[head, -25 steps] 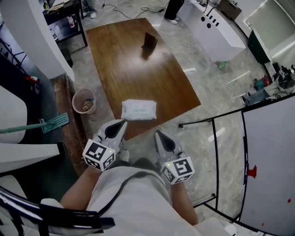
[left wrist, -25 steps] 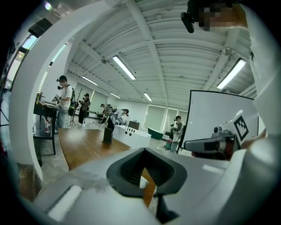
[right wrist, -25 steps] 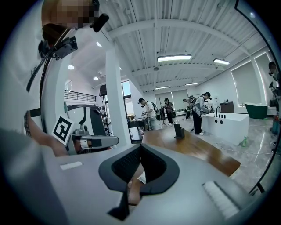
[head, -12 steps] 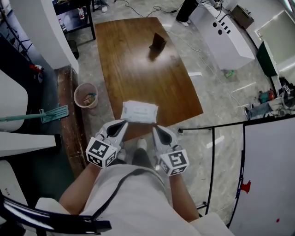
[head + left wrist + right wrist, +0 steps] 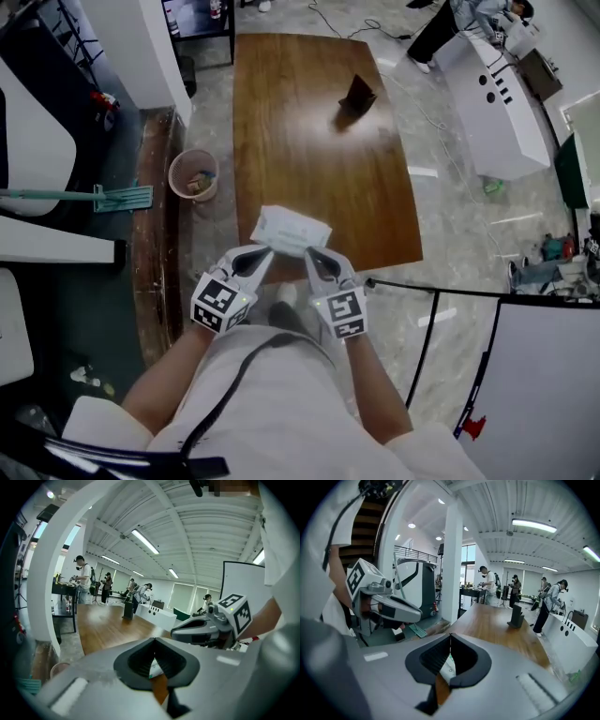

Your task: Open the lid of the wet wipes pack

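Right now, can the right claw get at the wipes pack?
Probably yes: the right claw sits at the near edge of the wipes pack, with nothing between them. Its jaws are shut, though.

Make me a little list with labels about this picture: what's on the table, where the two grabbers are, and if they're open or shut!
Table: long brown wooden table
Pack: white wet wipes pack, lying flat by the table's near edge
Also on table: dark upright stand, in the far half
Left gripper: jaws together, holding nothing, tips at the pack's near edge
Right gripper: jaws together, holding nothing, beside the left one
Floor: pale round bucket, left of the table
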